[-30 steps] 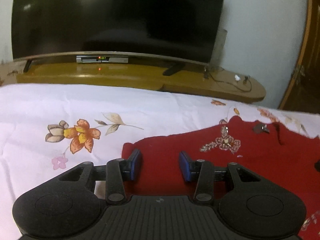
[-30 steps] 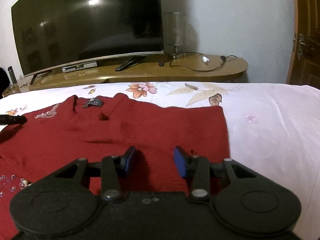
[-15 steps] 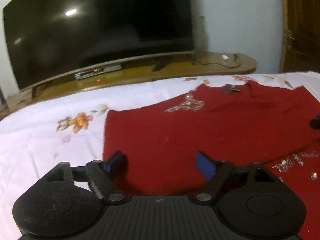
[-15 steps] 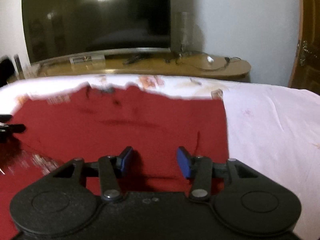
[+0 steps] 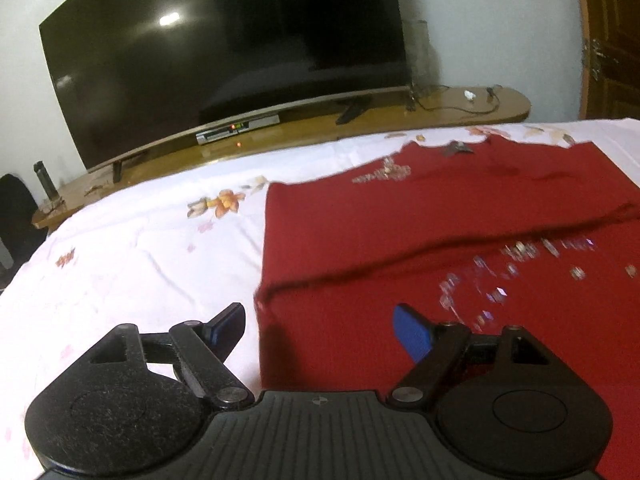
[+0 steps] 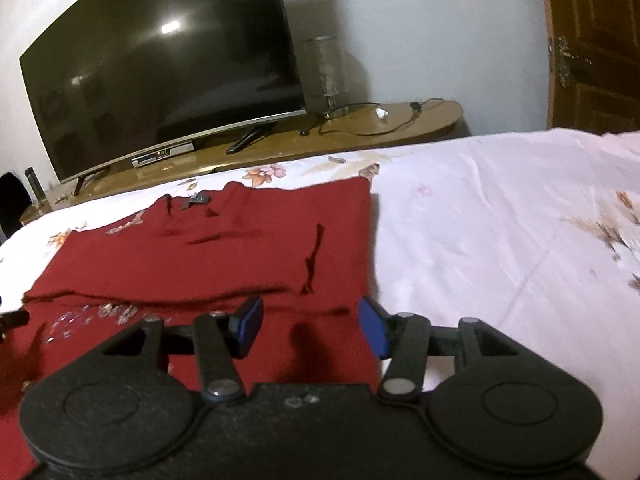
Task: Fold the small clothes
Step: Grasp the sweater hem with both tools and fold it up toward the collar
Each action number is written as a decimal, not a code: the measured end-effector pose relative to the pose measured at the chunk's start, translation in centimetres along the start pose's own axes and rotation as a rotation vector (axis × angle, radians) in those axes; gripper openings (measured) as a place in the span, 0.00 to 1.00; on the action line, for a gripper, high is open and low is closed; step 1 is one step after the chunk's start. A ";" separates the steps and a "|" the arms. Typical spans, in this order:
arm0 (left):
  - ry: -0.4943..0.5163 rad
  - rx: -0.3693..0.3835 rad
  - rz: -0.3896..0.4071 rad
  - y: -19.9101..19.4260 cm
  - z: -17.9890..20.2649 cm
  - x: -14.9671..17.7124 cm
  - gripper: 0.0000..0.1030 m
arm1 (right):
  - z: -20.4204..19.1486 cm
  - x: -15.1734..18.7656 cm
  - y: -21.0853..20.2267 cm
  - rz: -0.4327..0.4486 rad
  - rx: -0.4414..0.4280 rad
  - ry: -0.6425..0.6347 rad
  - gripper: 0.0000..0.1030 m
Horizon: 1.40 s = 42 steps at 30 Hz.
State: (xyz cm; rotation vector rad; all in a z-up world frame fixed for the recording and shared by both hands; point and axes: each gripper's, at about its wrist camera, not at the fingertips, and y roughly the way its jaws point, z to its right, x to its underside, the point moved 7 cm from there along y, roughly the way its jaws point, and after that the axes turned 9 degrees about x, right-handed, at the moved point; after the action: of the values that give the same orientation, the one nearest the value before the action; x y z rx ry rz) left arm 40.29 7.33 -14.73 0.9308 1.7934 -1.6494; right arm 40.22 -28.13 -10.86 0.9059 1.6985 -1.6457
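Note:
A dark red garment (image 5: 420, 220) with sparkly beadwork lies flat on the bed, its far half folded over the near half, the fold's edge running across it. My left gripper (image 5: 320, 326) hovers over the garment's near left corner, jaws wide apart with nothing between them. In the right wrist view the same garment (image 6: 224, 252) spreads left of centre. My right gripper (image 6: 310, 326) is above its near right edge, its jaws opening and empty; only cloth lies below. The tip of the left gripper shows at that view's left edge.
A white floral bedsheet (image 6: 500, 220) covers the bed around the garment. Beyond the bed's far edge stands a low wooden console (image 5: 460, 114) with a large curved TV (image 5: 224, 52), a set-top box and cables. A wooden door (image 6: 596, 44) is at the right.
Both grippers drew back toward me and rose a little, away from the fold. The left jaws spread wide and the right jaws widened; the folded red layer now lies released on the garment.

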 end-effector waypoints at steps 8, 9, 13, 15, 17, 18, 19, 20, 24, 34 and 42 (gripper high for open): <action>-0.088 0.118 -0.019 -5.6 0.2 4.9 0.92 | 3.6 3.9 -5.6 -0.093 -0.080 0.172 0.62; -0.133 0.155 -0.031 -6.6 -0.3 6.1 0.92 | 4.2 5.1 -6.7 -0.120 -0.095 0.207 0.62; -0.449 0.365 -0.082 -11.2 -2.5 12.3 0.77 | 5.6 9.9 -11.0 -0.211 -0.161 0.326 0.62; -0.622 0.488 -0.056 -13.5 -3.1 15.1 0.76 | 5.7 12.4 -12.8 -0.250 -0.192 0.376 0.62; -0.748 0.598 -0.083 -15.4 -2.8 17.4 0.75 | 5.3 14.4 -15.0 -0.254 -0.254 0.430 0.63; -0.774 0.635 -0.082 -16.2 -2.5 18.2 0.75 | 4.9 15.3 -15.9 -0.265 -0.286 0.459 0.63; -0.794 0.670 -0.090 -16.7 -1.9 18.9 0.74 | 4.4 16.1 -16.6 -0.294 -0.334 0.493 0.63; -0.795 0.687 -0.086 -17.1 -1.3 19.4 0.74 | 3.8 16.8 -17.1 -0.312 -0.370 0.517 0.62; -0.809 0.700 -0.077 -16.5 -1.0 19.5 0.53 | 2.0 17.6 -17.9 -0.306 -0.389 0.496 0.62; -0.854 0.711 0.030 -15.8 -1.5 18.9 0.03 | 0.8 16.1 -16.8 -0.285 -0.371 0.451 0.06; -0.839 0.654 -0.020 -15.4 -1.9 22.1 0.03 | 2.8 16.2 -18.0 -0.256 -0.302 0.359 0.05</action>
State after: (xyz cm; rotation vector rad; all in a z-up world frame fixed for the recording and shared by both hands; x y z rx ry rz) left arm 14.67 11.96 -21.89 0.3279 0.7136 -2.2289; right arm 16.00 -29.86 -13.46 0.9016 2.3178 -1.3795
